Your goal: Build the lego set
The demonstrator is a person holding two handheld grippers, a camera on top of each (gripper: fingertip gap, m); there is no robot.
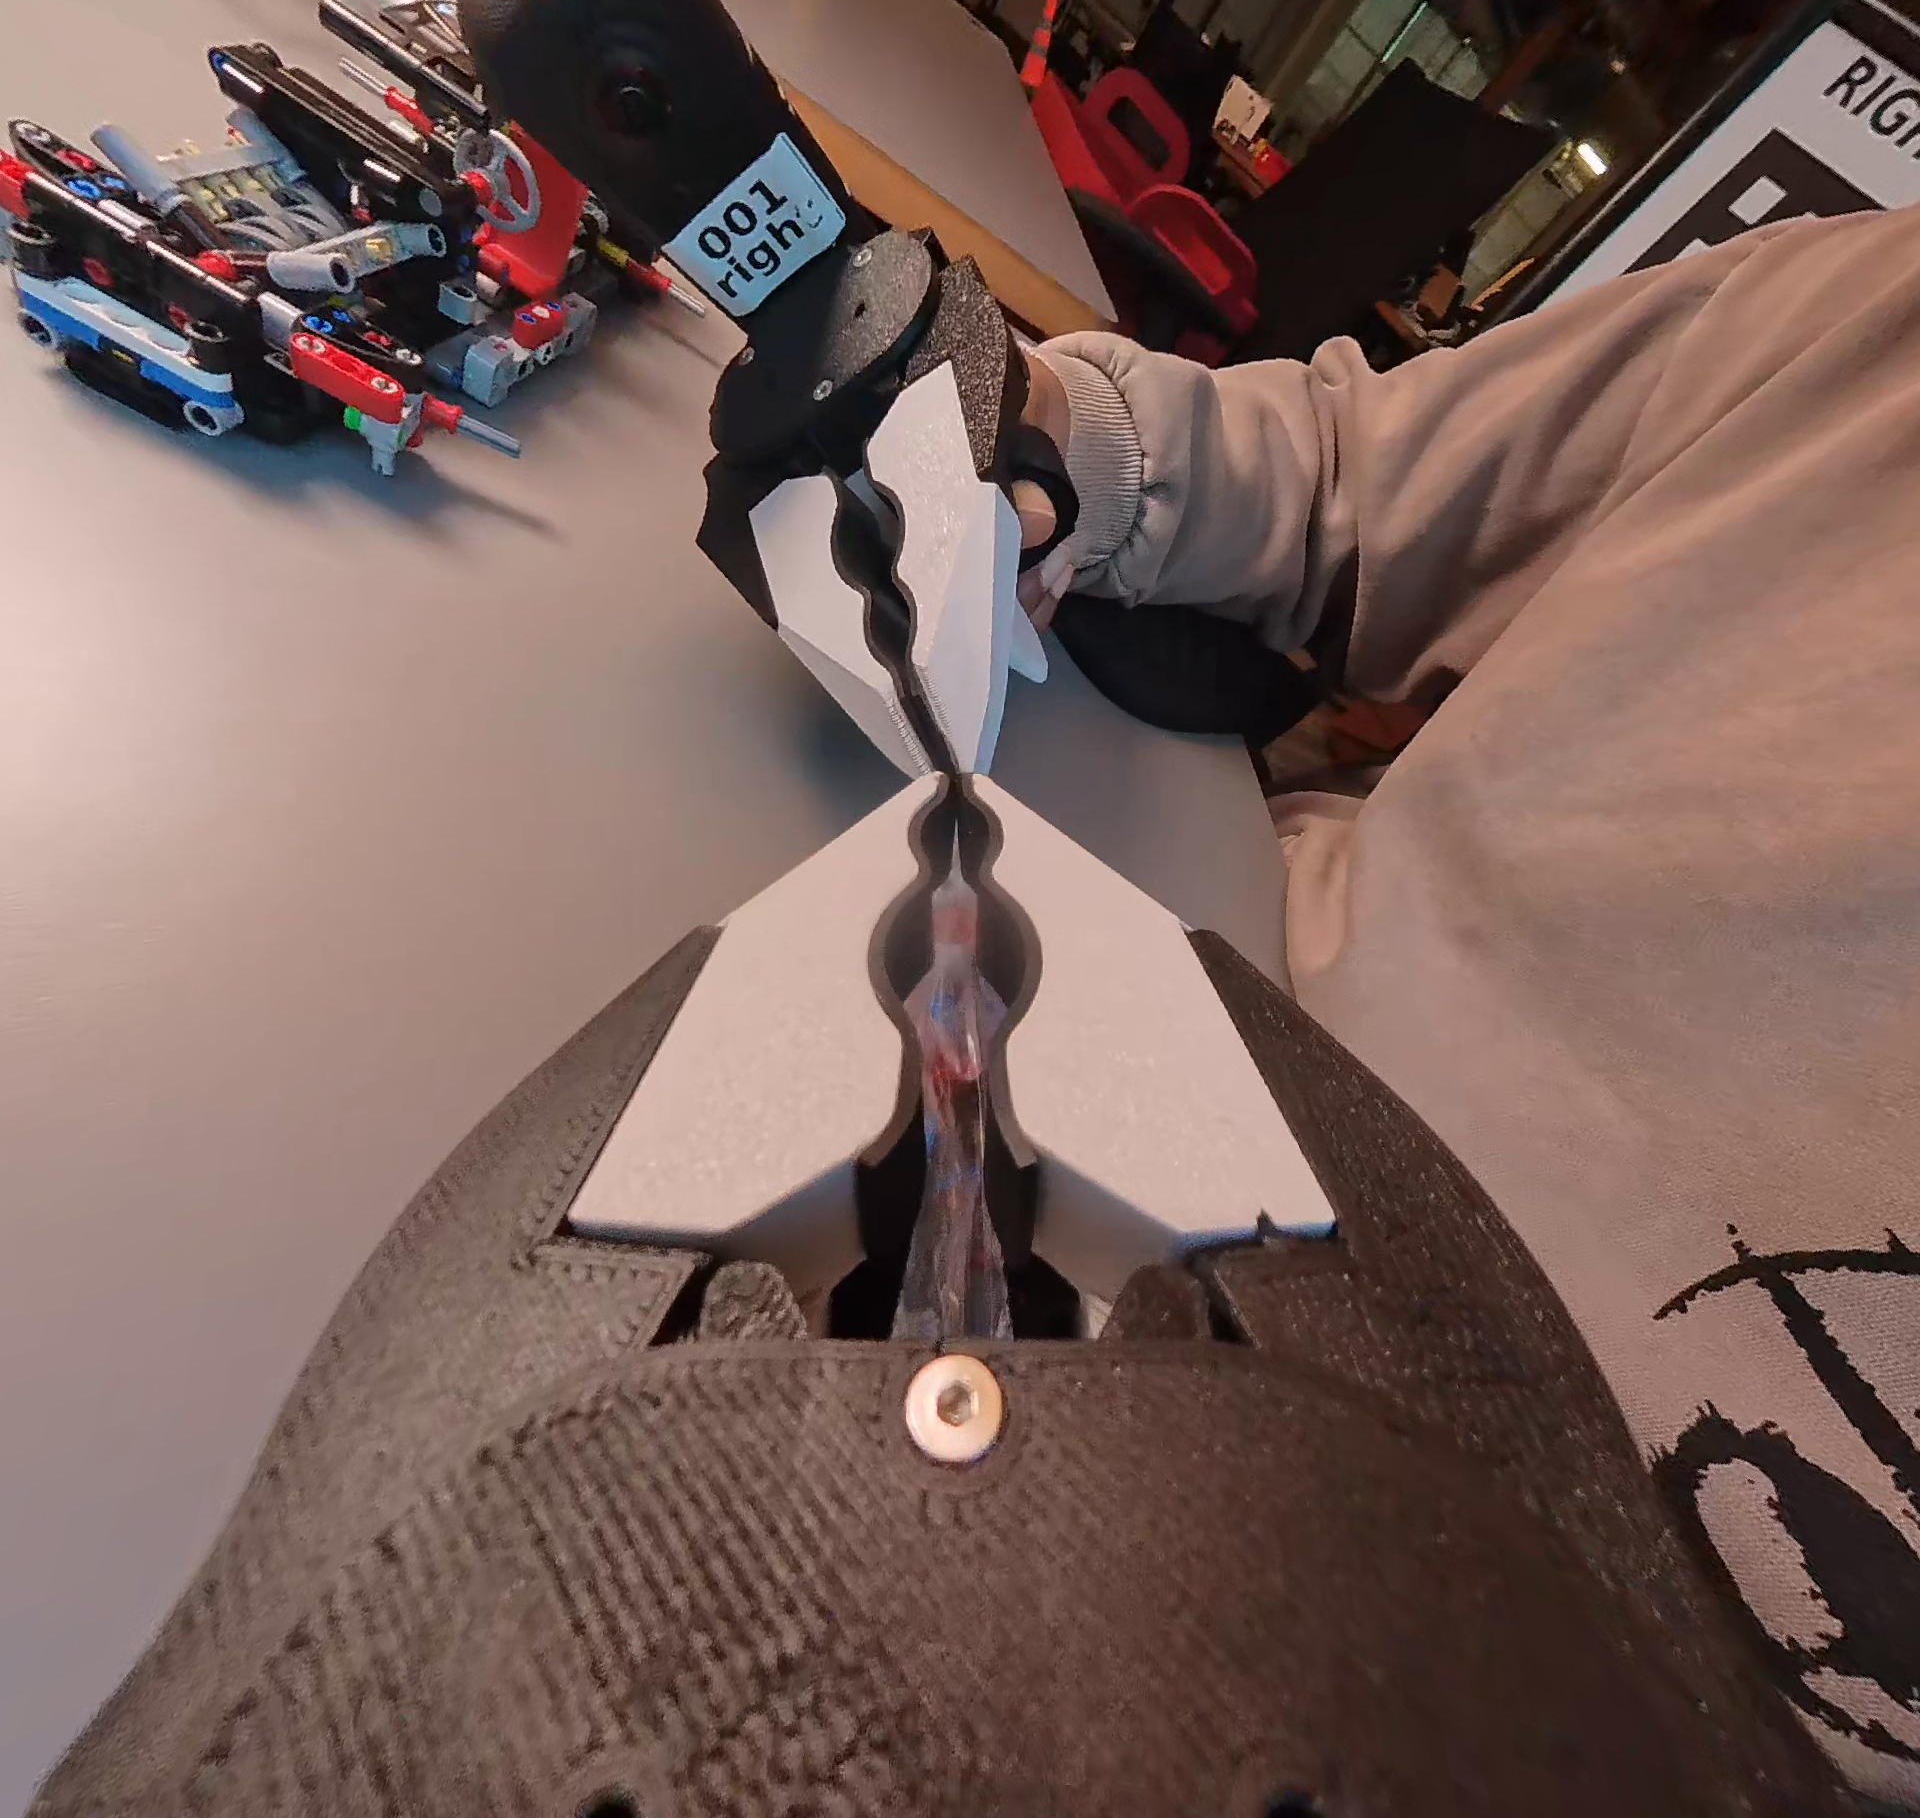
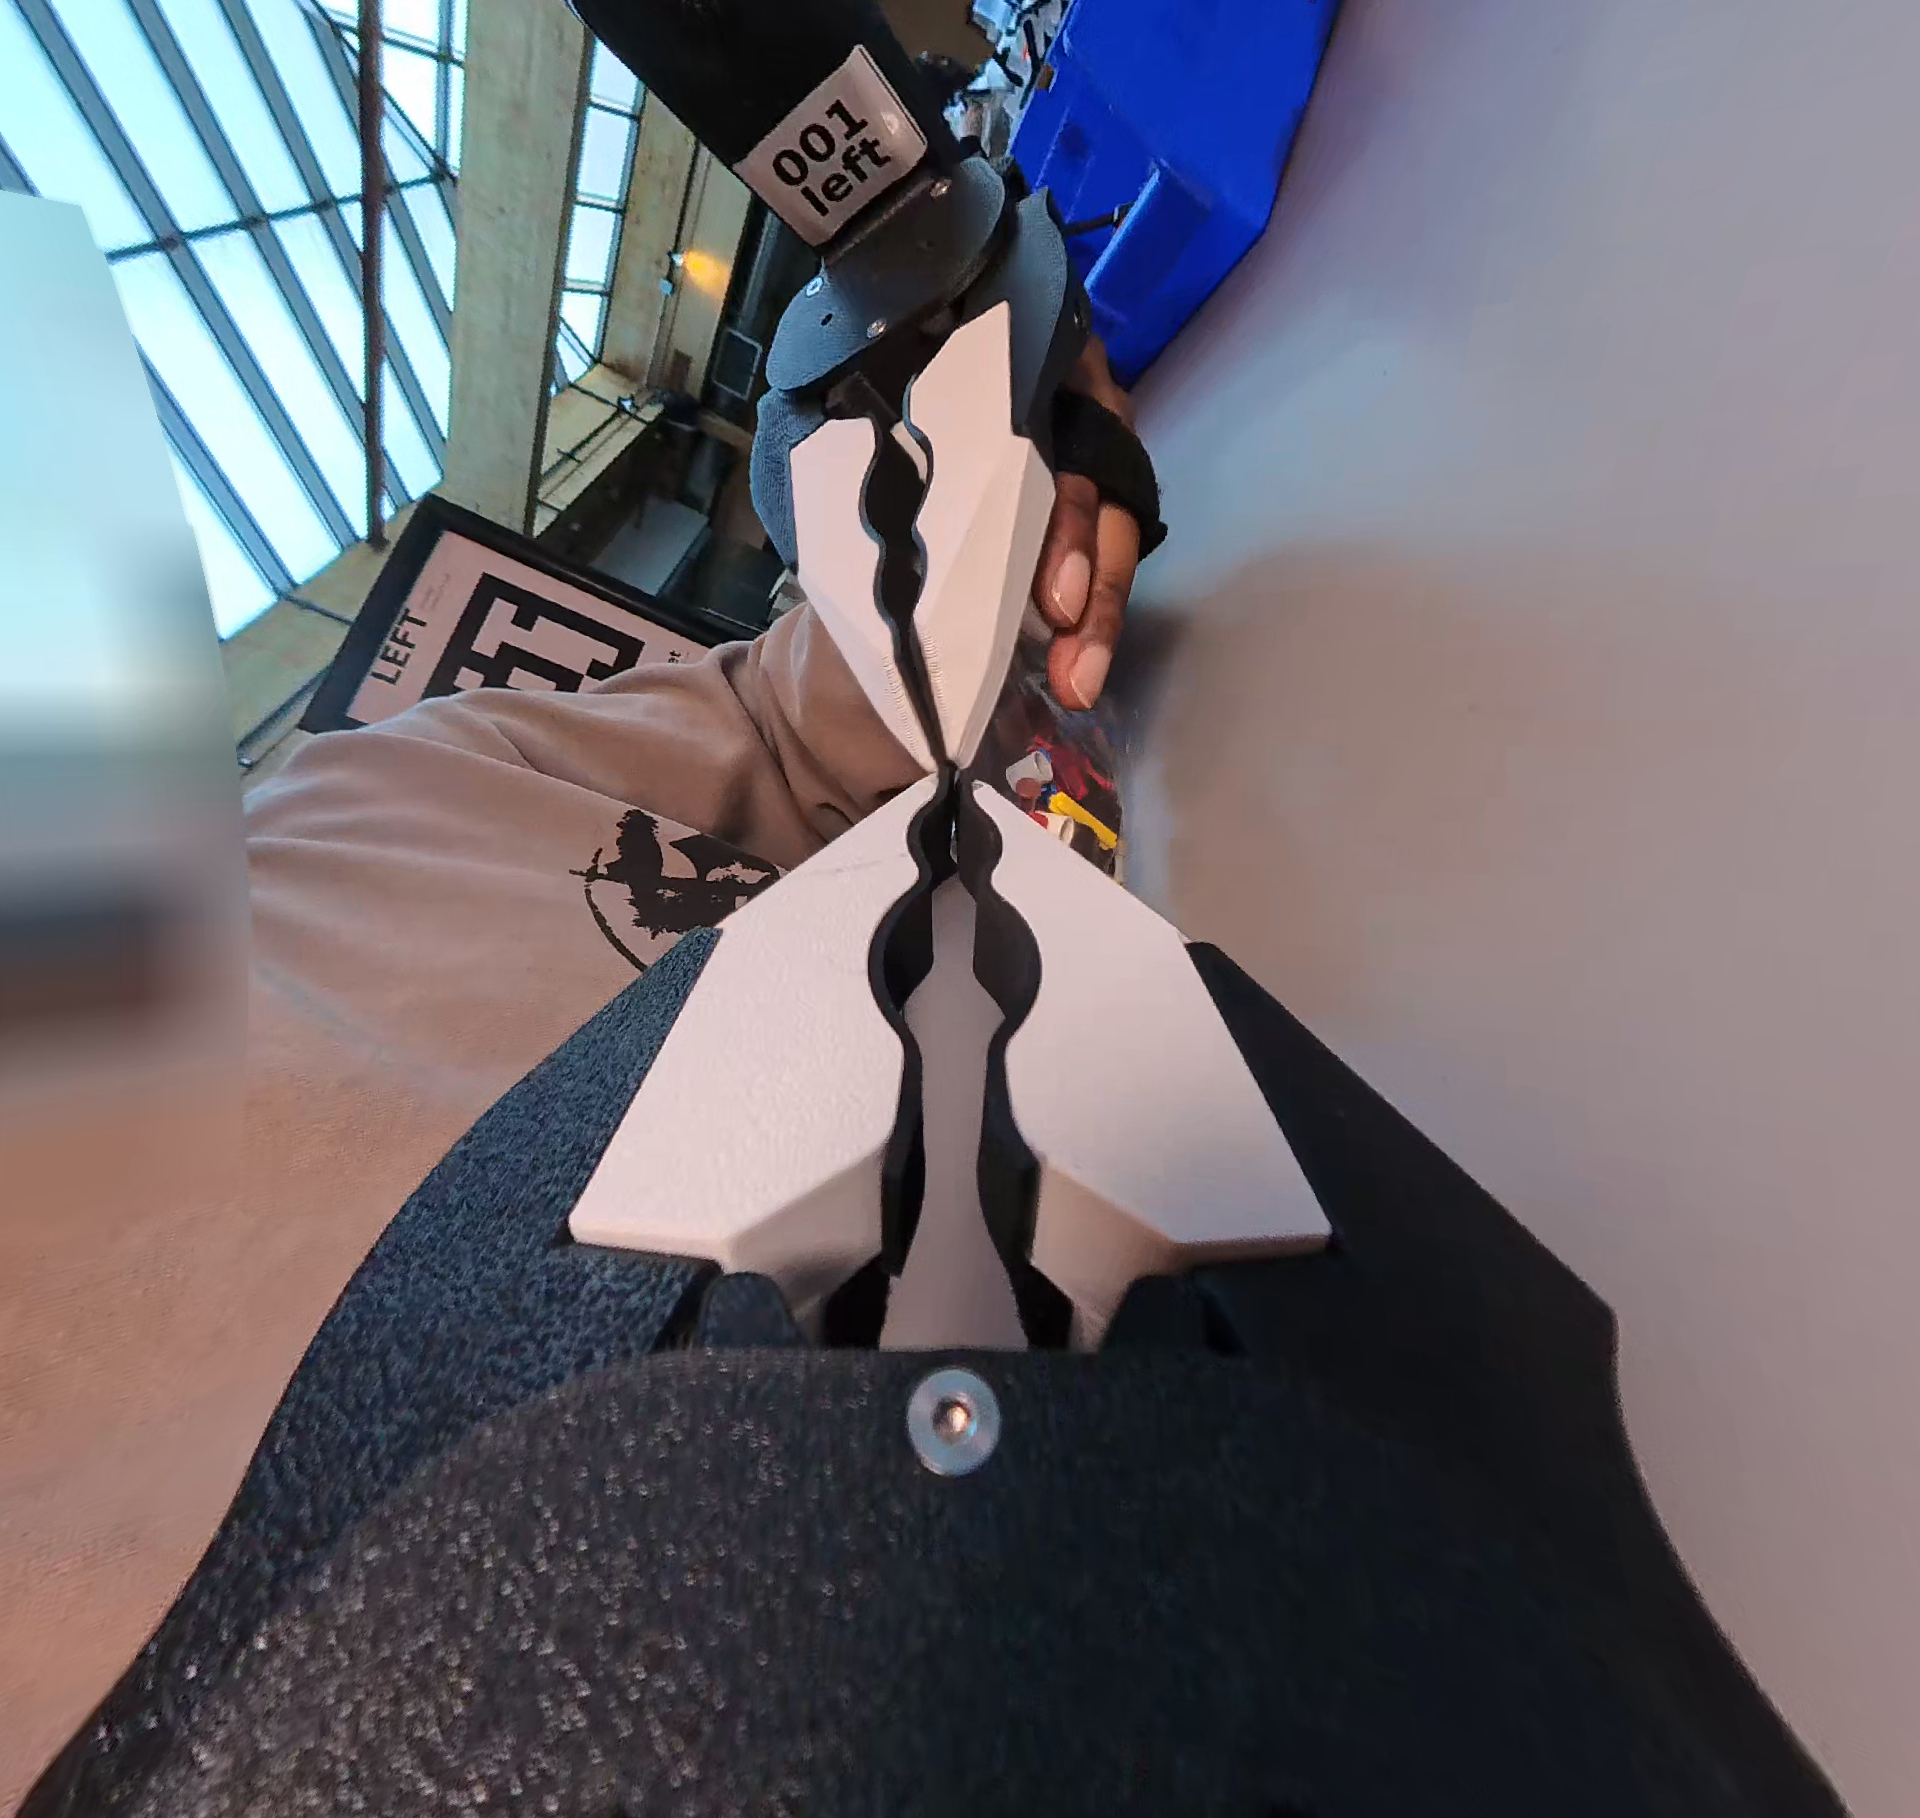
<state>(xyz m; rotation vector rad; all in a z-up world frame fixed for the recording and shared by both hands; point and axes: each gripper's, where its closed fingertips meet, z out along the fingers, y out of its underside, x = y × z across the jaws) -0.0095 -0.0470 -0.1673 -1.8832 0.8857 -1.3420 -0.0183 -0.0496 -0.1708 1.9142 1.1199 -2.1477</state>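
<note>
A partly built Lego vehicle (image 1: 270, 282), black, red, blue and grey, stands on the grey table (image 1: 312, 729) at the far left. My left gripper (image 1: 956, 781) is shut on a clear plastic bag of small Lego pieces (image 1: 956, 1041), which runs back between its white fingers. My right gripper (image 1: 951, 755) faces it tip to tip and is shut on the same bag's edge. In the right wrist view, the right gripper (image 2: 951, 794) meets the left gripper (image 2: 943, 762), and the bag with red and yellow pieces (image 2: 1075, 802) bulges out just beyond the tips. Both are held near the table's front edge.
A blue plastic bin (image 2: 1174, 106) stands on the table behind the left gripper. Framed black-and-white marker signs lean at each side (image 2: 499, 646) (image 1: 1818, 106). The person's beige sleeve and torso (image 1: 1558, 729) fill the near side. Red chairs (image 1: 1164, 199) stand beyond the table. Left and right tips are no more than a few centimetres apart. The partly built Lego vehicle (image 1: 270, 282) is about 20 cm from both grippers' fingertips.
</note>
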